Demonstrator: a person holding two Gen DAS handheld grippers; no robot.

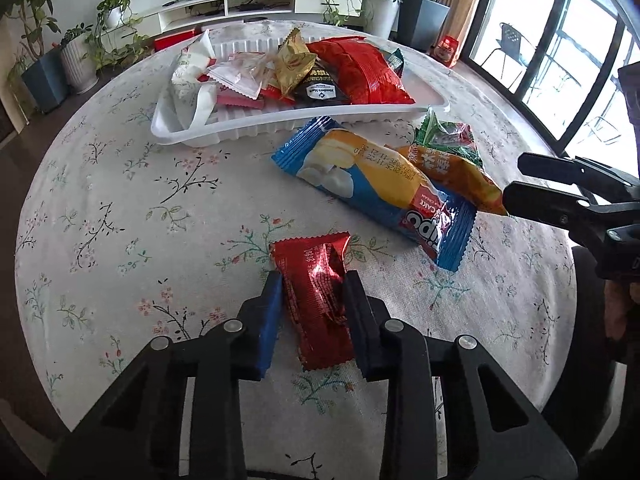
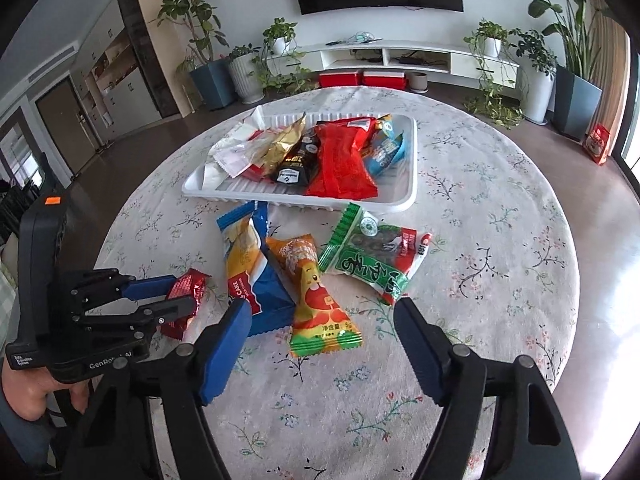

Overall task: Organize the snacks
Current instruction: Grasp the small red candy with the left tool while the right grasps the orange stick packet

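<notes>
Gripping a small red foil packet (image 1: pixel 318 300) between its two pads, the left gripper (image 1: pixel 313 280) has its jaws closed against both long sides of the wrapper. The packet lies on the flower-patterned surface (image 1: pixel 120 220), near its front edge; whether it is lifted clear cannot be told.

The right gripper (image 2: pixel 322 310) holds nothing. Its jaws are spread wide, poised over the loose snacks. Between and just beyond its fingertips lies an orange packet (image 2: pixel 320 300) with a cartoon face. A blue and yellow cake packet (image 2: pixel 252 264) overlaps the orange one on its left. A green seaweed packet (image 2: pixel 372 256) sits just to the right, touching or nearly touching the orange one.

Behind these three stands a white ribbed tray (image 2: pixel 408 196), its near rim just beside the top ends of the blue and green packets. Inside the tray are a large red bag (image 2: pixel 340 164), a gold foil packet (image 2: pixel 284 144), a black pouch (image 2: pixel 296 168), a blue wrapper (image 2: pixel 386 148) at the right end, and pale wrappers (image 2: pixel 236 148) piled at the left end.
</notes>
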